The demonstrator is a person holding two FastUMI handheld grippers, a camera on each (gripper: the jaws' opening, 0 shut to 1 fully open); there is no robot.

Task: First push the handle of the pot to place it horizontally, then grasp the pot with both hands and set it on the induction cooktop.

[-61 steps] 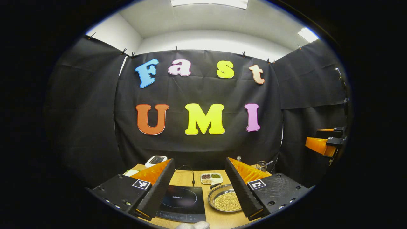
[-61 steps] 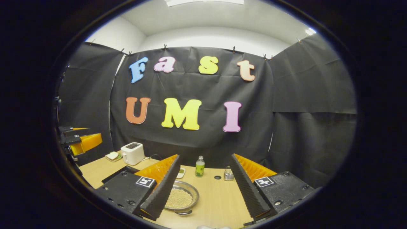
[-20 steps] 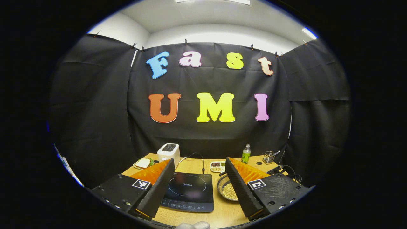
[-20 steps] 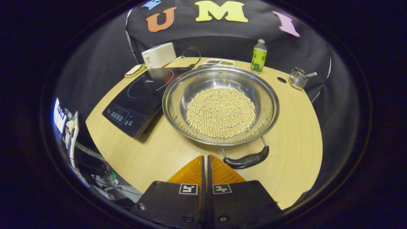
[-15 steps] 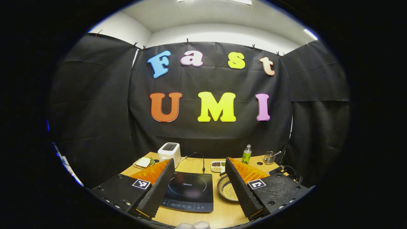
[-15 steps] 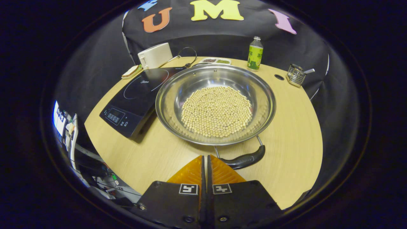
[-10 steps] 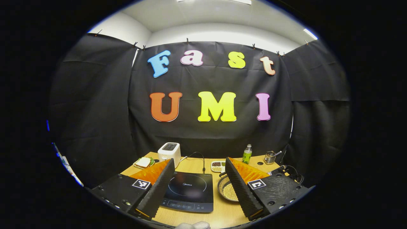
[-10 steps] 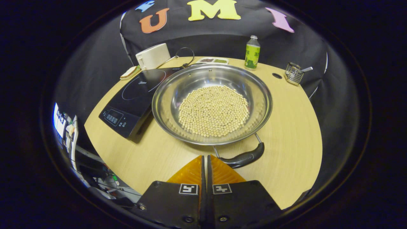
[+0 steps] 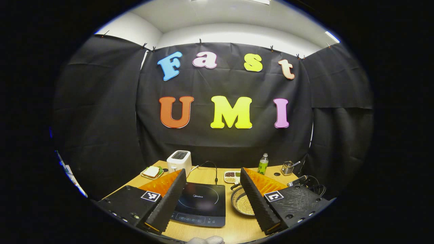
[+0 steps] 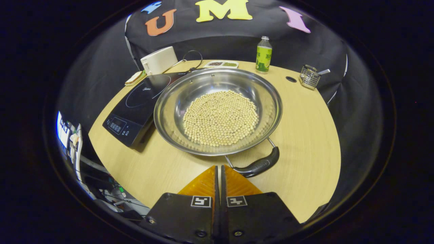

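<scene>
Pot handle under a pushing gripper

Closest in the right gripper view, the right gripper (image 10: 219, 169) has its two fingers pressed together with nothing between them. I think they are closed to make one firm tip for pushing. This tip sits just beside the left end of the black handle (image 10: 257, 165); whether it touches, I cannot tell. The handle lies slanted, its right end higher in the picture, so the first step looks not finished.

Behind it the pot (image 10: 218, 110), a wide steel pan with pale beans (image 10: 220, 117) in the bottom, rests on the wooden table (image 10: 315, 135). Its left rim is against the induction cooktop (image 10: 139, 103), not yet on it.

In the left gripper view, the left gripper (image 9: 213, 200) is wide open and empty, well back from the table, probably waiting for the two-handed lift. Far behind are a toaster (image 10: 158, 60) and a green bottle (image 10: 263, 55).
</scene>
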